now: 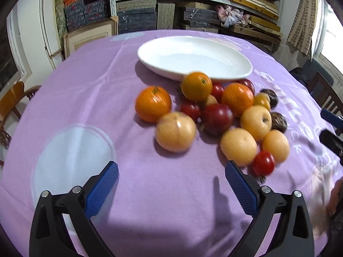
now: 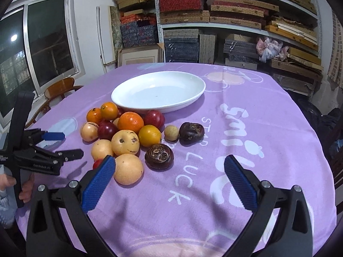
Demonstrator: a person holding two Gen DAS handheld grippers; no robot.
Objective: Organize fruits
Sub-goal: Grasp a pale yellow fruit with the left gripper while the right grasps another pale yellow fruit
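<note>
While spread wide over the purple tablecloth [image 1: 85,98], left gripper [image 1: 171,171] holding nothing, blue pads [image 1: 100,190] well apart. Right gripper [image 2: 169,167] likewise agape and empty. Heap of fruits [image 2: 126,132] lying at 11 o'clock from the right gripper, at 1 o'clock from the left. White plate [image 2: 158,92] bare, at 12 o'clock behind the heap, touching its far edge. Two dark fruits [image 2: 190,133] just beside the heap, at its 3 o'clock. Nearest pale fruit [image 2: 128,169] close against the right gripper's left pad.
</note>
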